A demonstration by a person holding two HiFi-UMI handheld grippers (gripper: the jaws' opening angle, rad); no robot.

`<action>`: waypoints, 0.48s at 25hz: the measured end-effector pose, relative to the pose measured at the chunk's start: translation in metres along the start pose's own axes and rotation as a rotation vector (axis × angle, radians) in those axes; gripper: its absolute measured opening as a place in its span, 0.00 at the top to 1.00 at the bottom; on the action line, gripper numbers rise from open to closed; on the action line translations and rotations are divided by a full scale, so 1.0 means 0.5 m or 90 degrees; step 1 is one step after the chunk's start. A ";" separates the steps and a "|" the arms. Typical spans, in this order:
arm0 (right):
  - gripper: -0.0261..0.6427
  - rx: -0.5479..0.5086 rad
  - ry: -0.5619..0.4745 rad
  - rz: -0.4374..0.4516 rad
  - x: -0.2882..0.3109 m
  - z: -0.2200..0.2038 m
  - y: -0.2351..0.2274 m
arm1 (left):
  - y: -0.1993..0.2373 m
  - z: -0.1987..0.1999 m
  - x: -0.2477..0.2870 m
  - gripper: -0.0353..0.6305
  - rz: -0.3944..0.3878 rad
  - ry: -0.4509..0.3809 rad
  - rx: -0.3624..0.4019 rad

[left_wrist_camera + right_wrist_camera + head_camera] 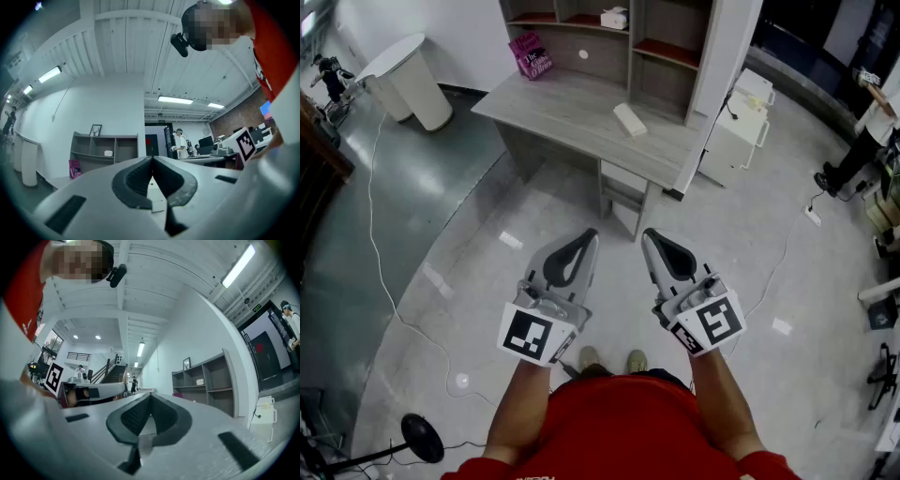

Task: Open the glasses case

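Note:
The glasses case (pixel 630 119) is a small white oblong box lying on the grey wooden desk (pixel 572 112), well ahead of both grippers. A bit of the white case (pixel 157 191) shows through the gap behind the jaws in the left gripper view. My left gripper (pixel 592 234) and right gripper (pixel 648 234) are held side by side above the floor, short of the desk, both pointing toward it. Each has its jaws shut with nothing between them, as the left gripper (pixel 151 160) and right gripper (pixel 150 395) views show.
A pink book (pixel 531 54) leans at the desk's back left and a white box (pixel 614 18) sits on the shelf unit above. A white round bin (pixel 408 80) stands left, a white cabinet (pixel 741 117) right. Cables cross the floor. A person (pixel 862 131) stands far right.

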State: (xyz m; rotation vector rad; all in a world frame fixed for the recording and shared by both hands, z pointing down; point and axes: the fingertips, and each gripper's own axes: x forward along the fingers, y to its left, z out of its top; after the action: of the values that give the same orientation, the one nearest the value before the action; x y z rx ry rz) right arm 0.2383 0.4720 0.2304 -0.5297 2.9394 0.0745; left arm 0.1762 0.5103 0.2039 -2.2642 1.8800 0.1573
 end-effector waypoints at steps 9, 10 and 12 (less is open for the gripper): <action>0.95 0.014 -0.016 0.005 0.048 -0.003 0.035 | 0.069 -0.001 -0.031 0.94 0.004 -0.011 -0.004; 0.95 0.014 -0.014 0.003 0.058 -0.007 0.039 | 0.081 -0.002 -0.035 0.94 0.004 -0.012 -0.005; 0.95 0.012 -0.010 0.000 0.079 -0.016 0.049 | 0.106 -0.005 -0.045 0.93 0.002 -0.014 -0.007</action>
State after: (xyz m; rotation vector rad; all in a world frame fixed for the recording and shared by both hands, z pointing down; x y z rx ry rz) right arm 0.1921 0.4807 0.2324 -0.5239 2.9216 0.0499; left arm 0.1197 0.5219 0.2068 -2.2575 1.8767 0.1932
